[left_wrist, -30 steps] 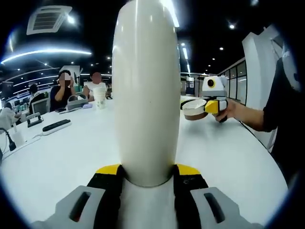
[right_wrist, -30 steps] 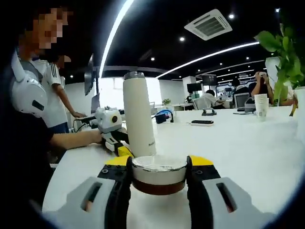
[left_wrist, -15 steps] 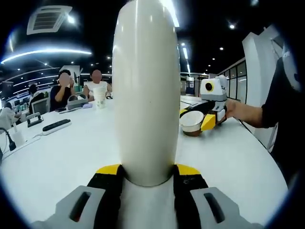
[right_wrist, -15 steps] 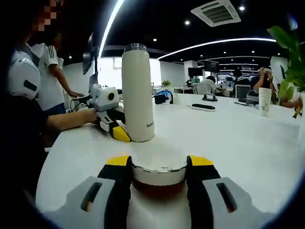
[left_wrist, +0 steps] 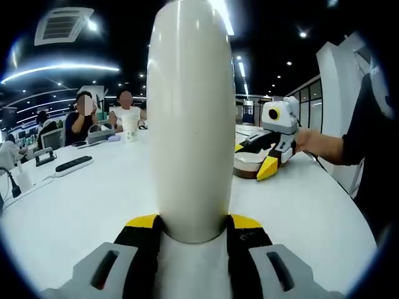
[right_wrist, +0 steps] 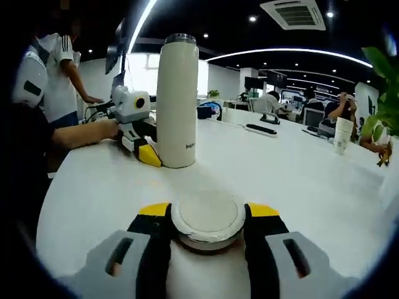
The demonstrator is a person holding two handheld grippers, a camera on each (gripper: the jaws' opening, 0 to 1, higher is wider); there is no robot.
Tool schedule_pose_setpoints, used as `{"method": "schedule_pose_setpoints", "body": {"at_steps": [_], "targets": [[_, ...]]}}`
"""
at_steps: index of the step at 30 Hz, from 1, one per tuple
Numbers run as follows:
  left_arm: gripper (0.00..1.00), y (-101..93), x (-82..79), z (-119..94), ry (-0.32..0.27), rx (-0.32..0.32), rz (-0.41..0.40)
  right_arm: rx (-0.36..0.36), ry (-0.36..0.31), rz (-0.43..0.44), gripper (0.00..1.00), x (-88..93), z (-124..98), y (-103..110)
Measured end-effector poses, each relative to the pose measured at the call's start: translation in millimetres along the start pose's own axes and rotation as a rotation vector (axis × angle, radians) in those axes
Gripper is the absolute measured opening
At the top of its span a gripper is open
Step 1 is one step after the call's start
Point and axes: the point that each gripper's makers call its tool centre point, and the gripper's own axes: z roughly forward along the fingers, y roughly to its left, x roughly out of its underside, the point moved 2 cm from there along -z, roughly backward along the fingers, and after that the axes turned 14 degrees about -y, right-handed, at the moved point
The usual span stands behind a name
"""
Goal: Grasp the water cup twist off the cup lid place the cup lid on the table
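The white water cup (left_wrist: 190, 124) stands upright on the white table (left_wrist: 81, 212) with its top open, and my left gripper (left_wrist: 193, 225) is shut on its lower body. The right gripper view has the same cup (right_wrist: 177, 99) to the left of centre, with my left gripper (right_wrist: 140, 144) clamped at its base and a person's hand behind it. My right gripper (right_wrist: 207, 215) is shut on the round white cup lid (right_wrist: 207, 215), which has a brown underside. In the left gripper view the lid (left_wrist: 245, 168) lies low at the table surface, held by my right gripper (left_wrist: 265, 159).
Several people sit at the far side of the table, near a paper cup (left_wrist: 131, 129) and a power strip (left_wrist: 73, 164). Another paper cup (right_wrist: 341, 134) and a green plant (right_wrist: 388, 93) stand at the right. A person's dark sleeve (left_wrist: 374, 143) is at the right edge.
My right gripper has brought the lid down from above the table to the table surface, and its view has tipped downward. The cup and my left gripper have stayed still.
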Motion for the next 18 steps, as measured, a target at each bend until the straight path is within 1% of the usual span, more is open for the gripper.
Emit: {"method": "schedule_pose_setpoints", "body": {"at_steps": [1,2,3,4,6,8,10,12,13,14,15,18], "targets": [[0.44,-0.1,-0.6,-0.4,-0.003,0.003,0.011,0.005,-0.019,0.011,0.49,-1.8,-0.5,0.3],[0.44,-0.4,-3.0,-0.5,-0.018,0.008,0.043,0.019,-0.050,0.041,0.52,-5.9,-0.5,0.1],[0.46,-3.5,-4.5,-1.2,-0.028,0.029,0.064,0.031,-0.069,0.063,0.56,-9.6,-1.8,-1.0],[0.49,-5.6,-4.6,-2.4,-0.028,0.039,0.057,0.033,-0.090,0.070,0.59,-14.6,-3.8,-1.6],[0.54,-7.3,-9.1,-4.5,-0.039,0.045,0.003,0.039,-0.101,0.078,0.58,-23.1,-10.2,-2.1],[0.57,-7.2,-15.6,-11.2,-0.043,0.056,-0.035,0.042,-0.103,0.075,0.58,-31.8,-15.4,-0.9],[0.65,-4.6,-21.6,-19.9,-0.025,0.051,-0.047,0.035,-0.102,0.066,0.58,-42.4,-21.4,2.1],[0.75,-1.0,-32.1,-32.7,-0.007,0.037,-0.032,0.023,-0.109,0.039,0.59,-56.3,-28.7,6.5],[0.77,0.4,-39.1,-39.1,-0.008,0.031,-0.032,0.021,-0.113,0.037,0.59,-62.0,-31.9,8.1],[0.77,1.7,-47.5,-45.4,-0.018,0.024,-0.034,0.017,-0.123,0.034,0.59,-68.2,-34.8,9.4],[0.76,2.5,-57.7,-50.6,-0.043,0.018,-0.034,0.018,-0.151,0.025,0.59,-76.1,-36.7,9.7],[0.76,8.3,-80.1,-65.8,-0.088,-0.010,0.003,0.026,-0.172,0.020,0.59,-86.9,-43.2,10.2]]}}
